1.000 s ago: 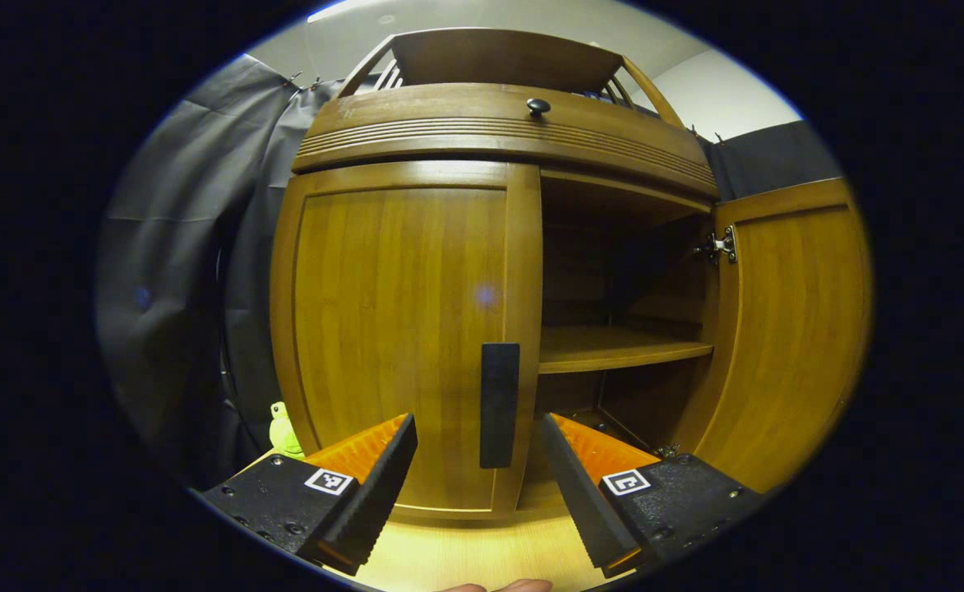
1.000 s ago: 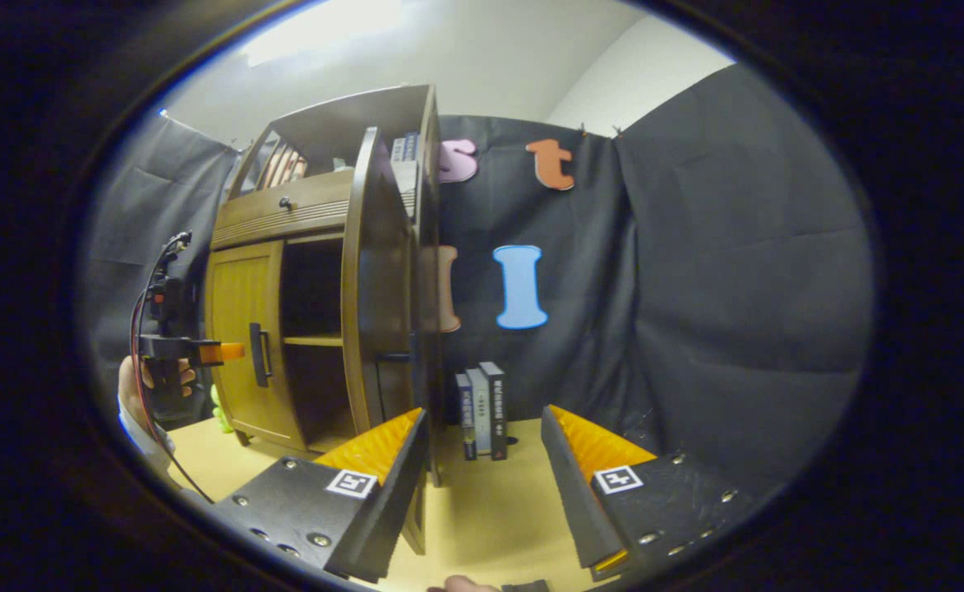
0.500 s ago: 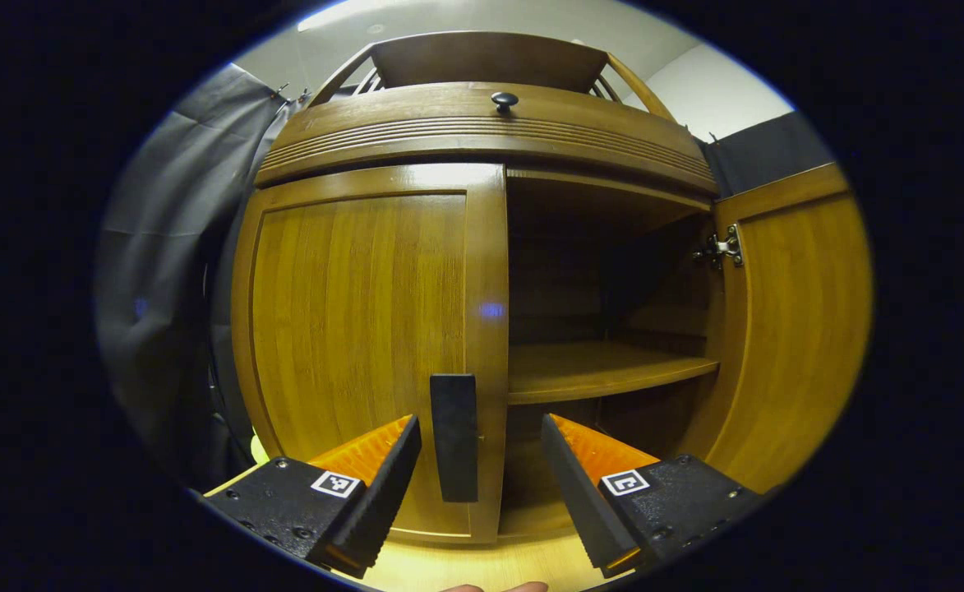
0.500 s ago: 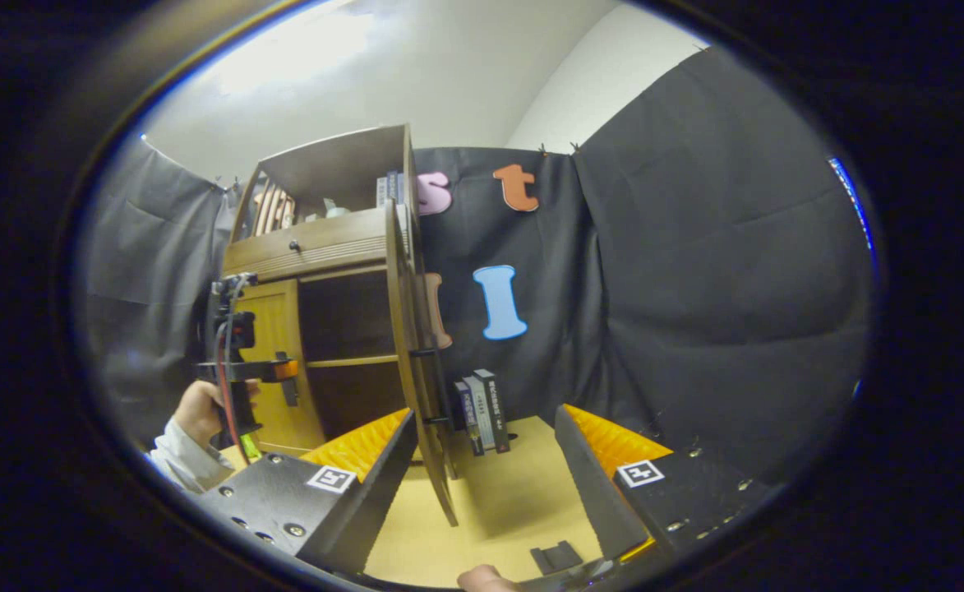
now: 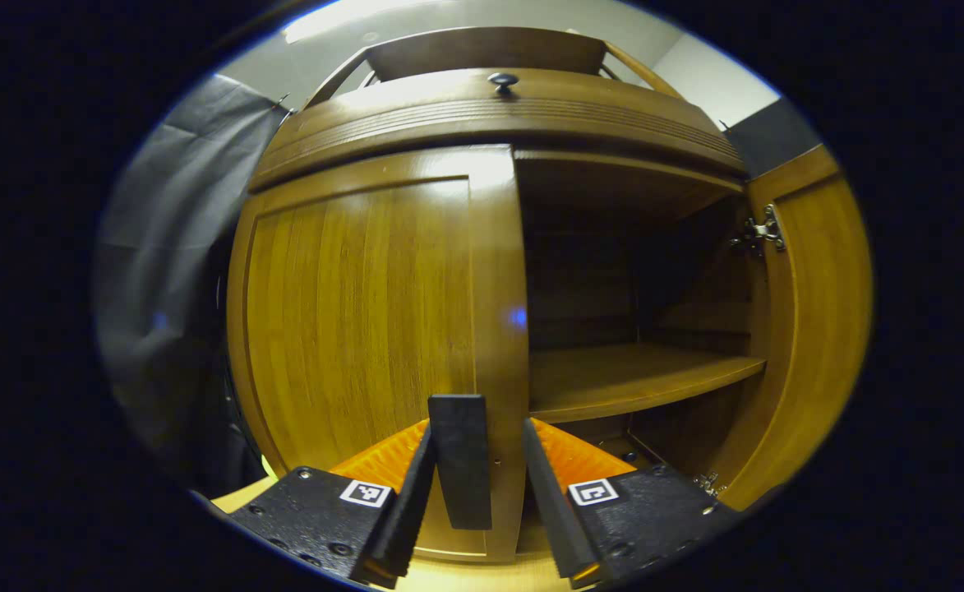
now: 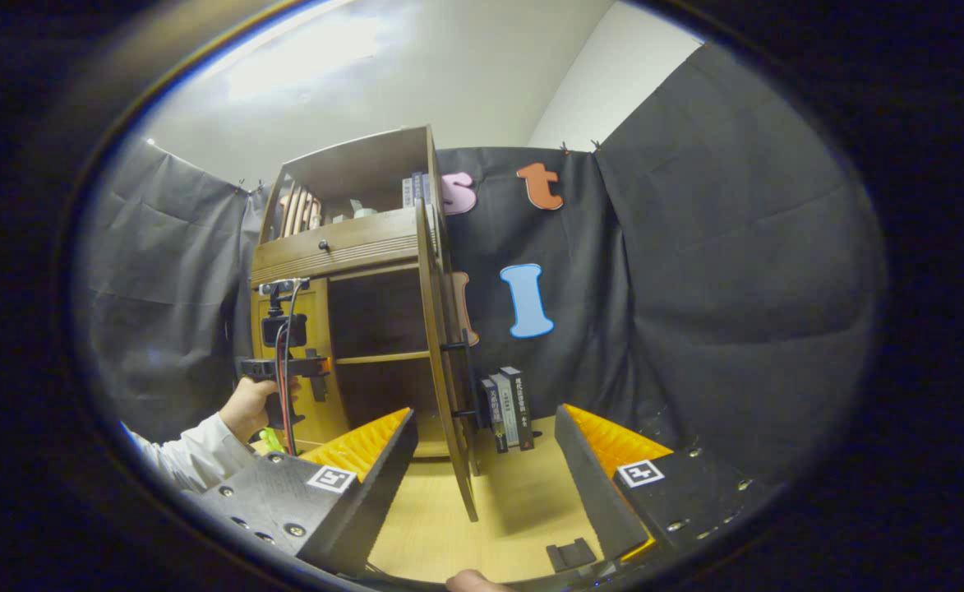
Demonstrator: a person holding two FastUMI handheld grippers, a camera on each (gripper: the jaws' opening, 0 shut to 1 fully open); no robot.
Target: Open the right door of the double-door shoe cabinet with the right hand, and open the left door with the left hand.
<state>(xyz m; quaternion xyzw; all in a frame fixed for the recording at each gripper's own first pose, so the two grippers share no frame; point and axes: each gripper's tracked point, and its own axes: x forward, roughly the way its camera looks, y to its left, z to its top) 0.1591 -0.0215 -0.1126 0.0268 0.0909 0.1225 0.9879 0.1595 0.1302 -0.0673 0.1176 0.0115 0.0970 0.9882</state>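
Cabinet [image 6: 350, 247] stands on light wooden tabletop [image 6: 514, 501], black cloth [image 6: 720, 271] behind.

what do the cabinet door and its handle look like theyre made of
Left door: looks like wood or wood veneer, with vertical grain and a glossy varnish that reflects light.
Handle: flat matte black bar with no grain or shine, perhaps plastic or painted metal; the look leaves it open.

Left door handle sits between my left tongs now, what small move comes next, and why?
Probably close the left tongs on the black handle, then pull. The handle stands between the open fingers, nearer the left one, with a clear gap on the right, and the left door is shut. The right door already stands wide open, and the right tongs hang open and clear of it.
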